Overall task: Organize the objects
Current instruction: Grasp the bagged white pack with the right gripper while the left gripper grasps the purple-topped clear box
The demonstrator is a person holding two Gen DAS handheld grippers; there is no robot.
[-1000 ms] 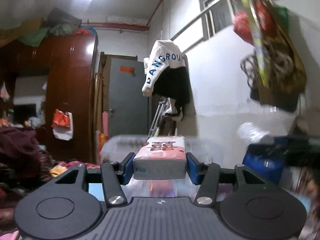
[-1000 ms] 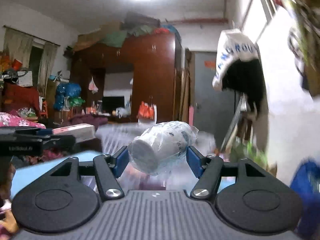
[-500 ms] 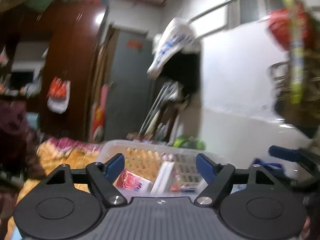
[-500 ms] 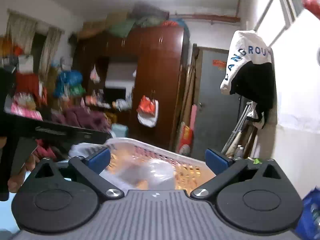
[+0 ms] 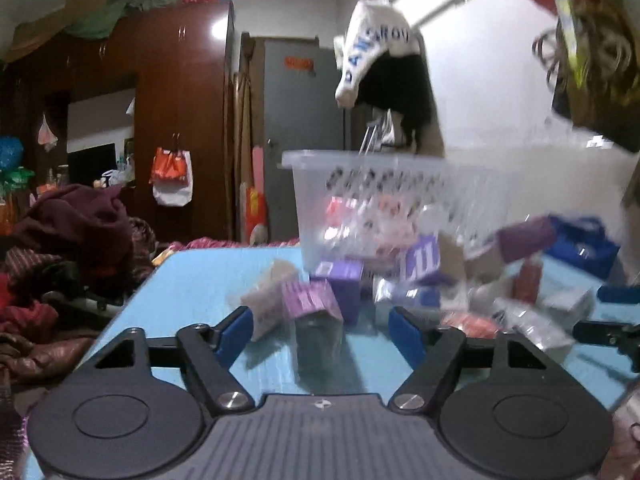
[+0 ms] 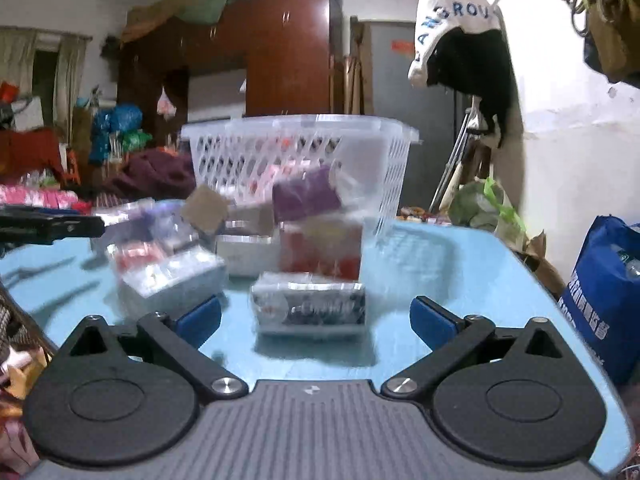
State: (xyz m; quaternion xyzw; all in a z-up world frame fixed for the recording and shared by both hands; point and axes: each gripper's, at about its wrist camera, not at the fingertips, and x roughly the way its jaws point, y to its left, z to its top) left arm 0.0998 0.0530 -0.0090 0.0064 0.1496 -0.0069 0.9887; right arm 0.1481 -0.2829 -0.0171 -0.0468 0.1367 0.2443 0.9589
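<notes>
The left wrist view is showing the left gripper (image 5: 320, 330) coming low over the light blue table top (image 5: 200, 280). Its jaws are standing apart and are gripping nothing; they have just been closing a little, and a purple wrapped packet (image 5: 310, 304) is lying on the table in the gap beyond them, not yet touched. Behind it the loose packets and small boxes (image 5: 420, 276) are piling against the white perforated plastic basket (image 5: 360, 184), which is standing on the far part of the table and is already holding several packets.

In the right wrist view the right gripper (image 6: 316, 322) is also hanging low over the table with jaws spread wide and empty, after just closing slightly. A clear-wrapped flat pack with dark print (image 6: 310, 310) is lying between and just beyond its pads, apart from them. The basket is standing behind, and a blue shopping bag (image 6: 604, 288) is sitting beside the table edge at the right.

The picture is blurred, so both hands are probably moving fast. The slippery wrapping could slide out if the jaws are closing on a corner only, and a low sweep could push neighbouring packs off the table edge.
</notes>
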